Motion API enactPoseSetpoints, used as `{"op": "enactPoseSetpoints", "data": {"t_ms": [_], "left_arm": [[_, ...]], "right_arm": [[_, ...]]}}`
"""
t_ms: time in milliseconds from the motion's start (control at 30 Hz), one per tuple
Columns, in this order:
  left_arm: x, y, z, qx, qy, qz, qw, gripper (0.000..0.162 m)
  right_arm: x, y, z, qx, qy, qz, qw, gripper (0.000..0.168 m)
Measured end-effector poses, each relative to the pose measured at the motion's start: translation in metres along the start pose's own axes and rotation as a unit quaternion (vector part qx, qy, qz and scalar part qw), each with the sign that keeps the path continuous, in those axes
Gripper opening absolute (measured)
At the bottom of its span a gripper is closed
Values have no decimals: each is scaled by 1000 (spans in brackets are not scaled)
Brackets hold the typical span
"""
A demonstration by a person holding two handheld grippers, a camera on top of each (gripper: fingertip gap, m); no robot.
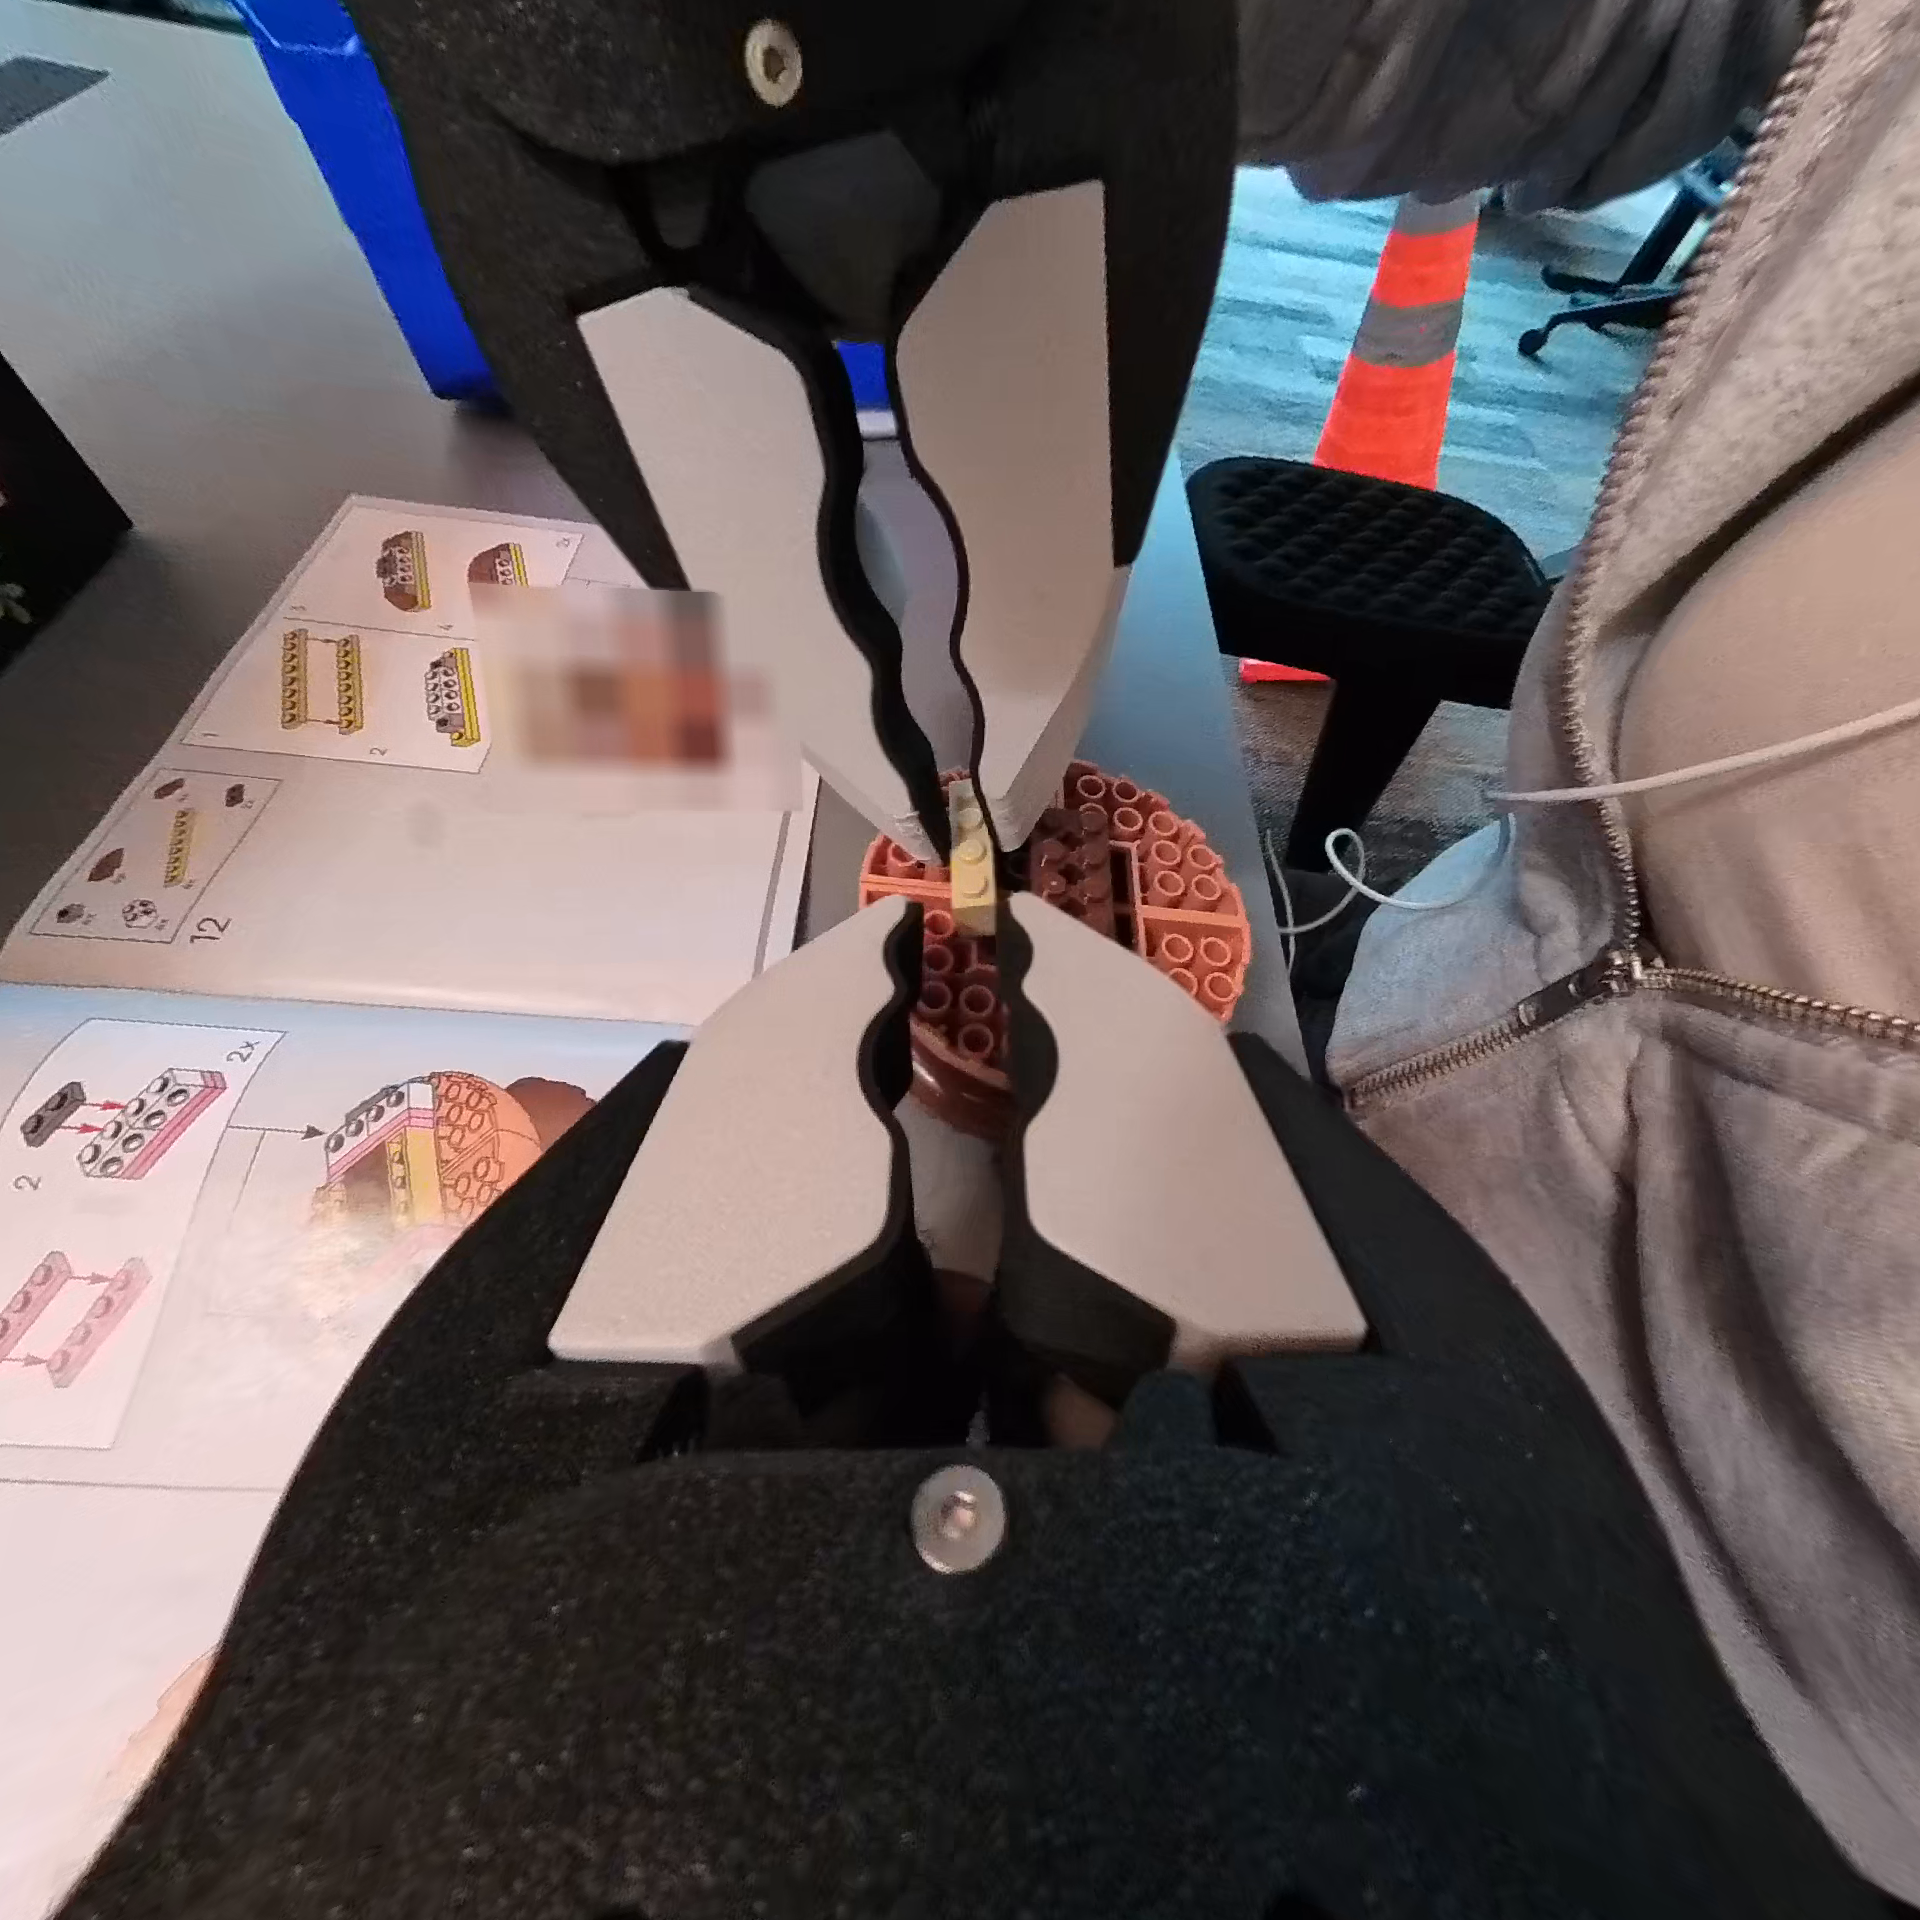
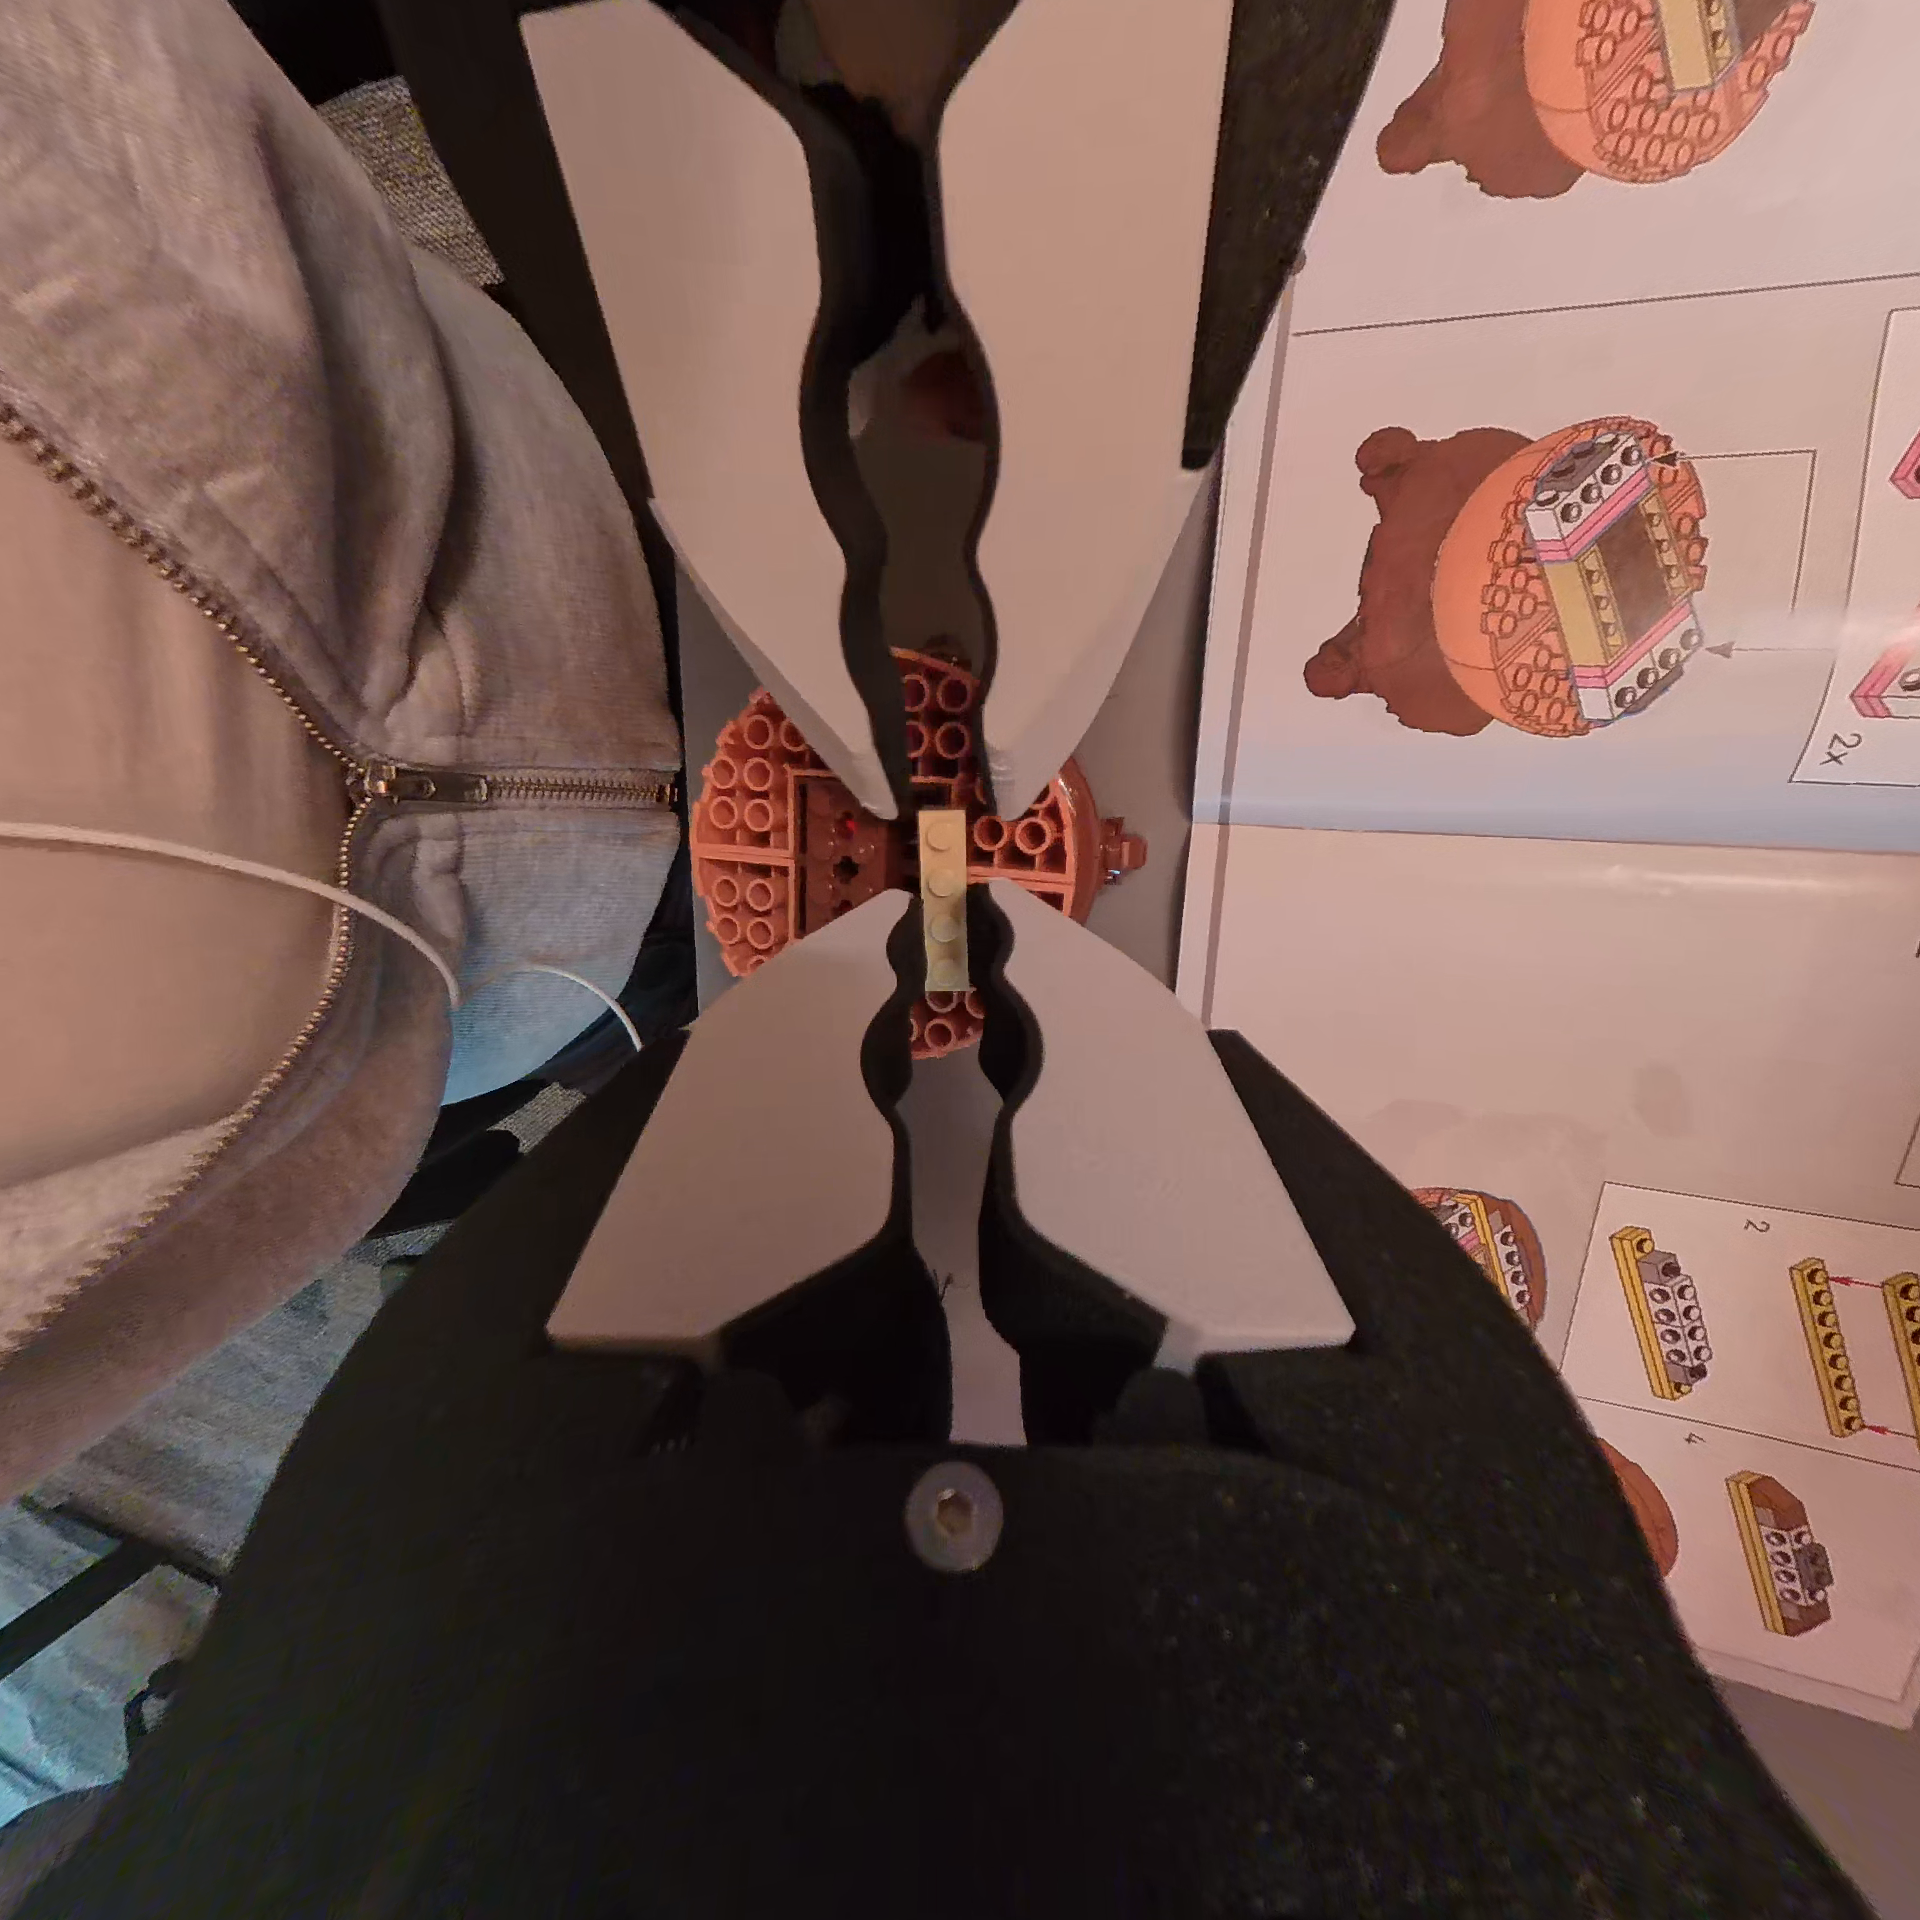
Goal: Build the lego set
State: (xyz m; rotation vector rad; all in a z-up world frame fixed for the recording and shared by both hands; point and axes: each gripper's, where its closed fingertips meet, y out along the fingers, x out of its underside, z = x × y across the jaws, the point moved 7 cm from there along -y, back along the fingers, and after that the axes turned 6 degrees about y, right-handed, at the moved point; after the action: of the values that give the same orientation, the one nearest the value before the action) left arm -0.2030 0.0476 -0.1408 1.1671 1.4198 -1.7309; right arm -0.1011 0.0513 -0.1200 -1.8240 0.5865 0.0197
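Right claw [image 2: 943,914]: we are seeing it nearly closed, pinching a tan plate [image 2: 943,904] by its long sides. About half of the plate is sitting back between the fingers, and the rest is sticking out past the tips.

Key relation: the plate's long axis is running straight along the right claw's fingers and pointing at the left claw [image 1: 964,912], which is facing it tip to tip. The free end is lying over the middle of the round orange model [image 2: 753,831], just beside its dark brown centre [image 2: 842,862]. We are judging the seat to be directly under the plate, so the coming move looks like a short press down, not a sideways one. The right claw is the nearer one, since it is already holding the part.

Left claw: we are reading it as narrow, with its tips right at the plate's free end. We cannot tell whether it is gripping anything or only bracing.

Surface: the model is sitting studs-up on the grey table [image 2: 1143,831], close to the edge, with the open booklet [image 2: 1507,935] just beside it.

Room: a person in a grey hoodie [image 2: 260,520] is sitting close. An orange cone [image 1: 1403,332] is standing well behind on the floor, and a blue box [image 1: 343,208] is sitting far back on the table.
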Motion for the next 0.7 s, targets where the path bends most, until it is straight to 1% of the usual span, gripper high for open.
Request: {"op": "enactPoseSetpoints", "data": {"t_ms": [100,200,300,400,500,700], "left_arm": [[-3,0,1,12,-3,11,1000,13],[-2,1,1,16,4,7,1000,7],[-1,1,1,20,10,8,1000,6],[0,0,0,22,20,2,1000,5],[-1,-1,-1,28,32,-1,999,5],[-4,1,-1,31,58,-23,998,5]], "right_arm": [[-2,0,-1,-2,2,7,1000,7],[-1,1,-2,0,3,8,1000,7],[0,1,-3,2,5,18,1000,8],[5,-6,-4,5,7,33,999,15],[12,-13,-3,5,15,59,998,12],[22,-6,-2,7,19,91,996,8]]}}
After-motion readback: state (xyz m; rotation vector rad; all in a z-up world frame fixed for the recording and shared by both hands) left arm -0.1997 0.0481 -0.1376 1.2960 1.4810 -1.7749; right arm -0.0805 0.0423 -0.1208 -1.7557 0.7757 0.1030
